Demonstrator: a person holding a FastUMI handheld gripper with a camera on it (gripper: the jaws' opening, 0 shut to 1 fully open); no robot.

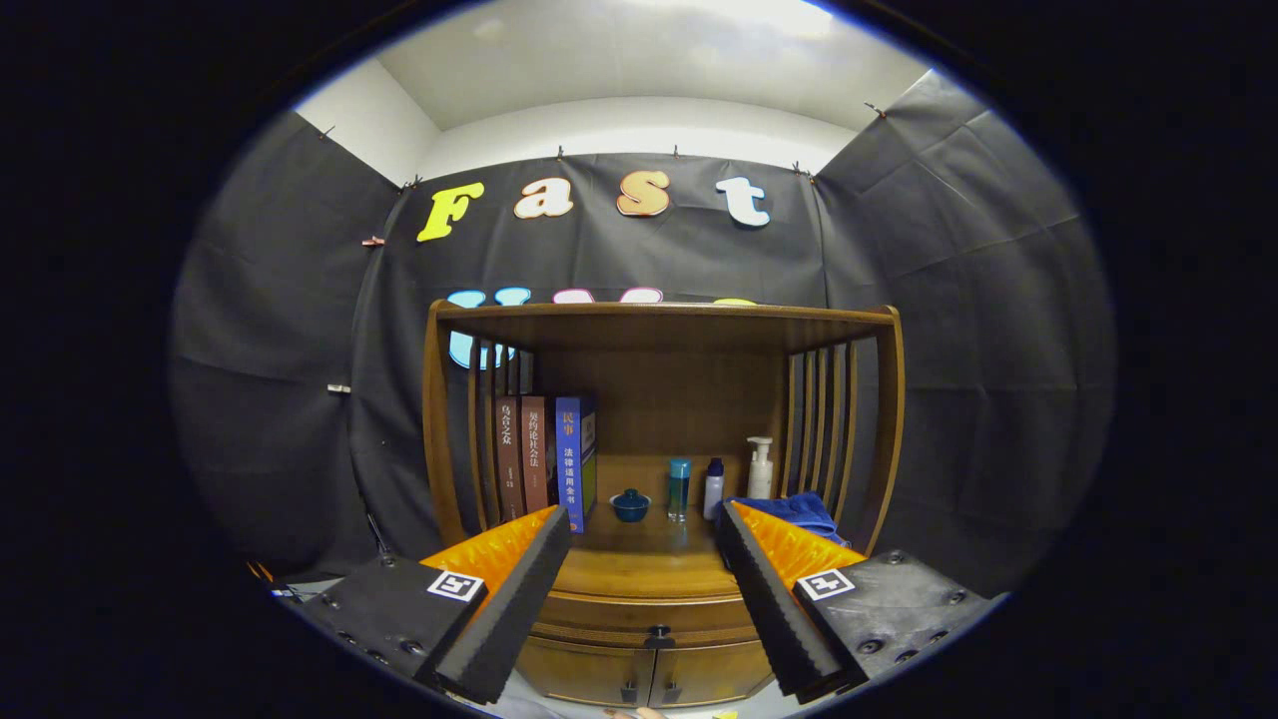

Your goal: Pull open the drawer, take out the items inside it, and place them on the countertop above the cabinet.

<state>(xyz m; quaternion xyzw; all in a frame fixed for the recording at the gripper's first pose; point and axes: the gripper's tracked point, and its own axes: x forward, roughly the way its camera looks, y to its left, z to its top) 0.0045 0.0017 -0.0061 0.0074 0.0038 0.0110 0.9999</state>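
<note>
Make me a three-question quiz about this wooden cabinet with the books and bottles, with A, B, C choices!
1. Where is the small blue lidded bowl?
A. on the countertop, right of the books
B. on top of the shelf roof
C. inside the claw

2. How many books stand on the countertop?
A. one
B. three
C. six

3. What state is the drawer in?
A. pulled fully out
B. removed
C. shut

Answers:
1. A, the bowl sits beside the blue book, beyond the fingers.
2. B, two reddish-brown spines and one blue spine stand side by side.
3. C, the drawer front with its dark knob lies flush with the cabinet, and the claw is open, holding nothing, with the knob between and just ahead of its fingers.
</note>
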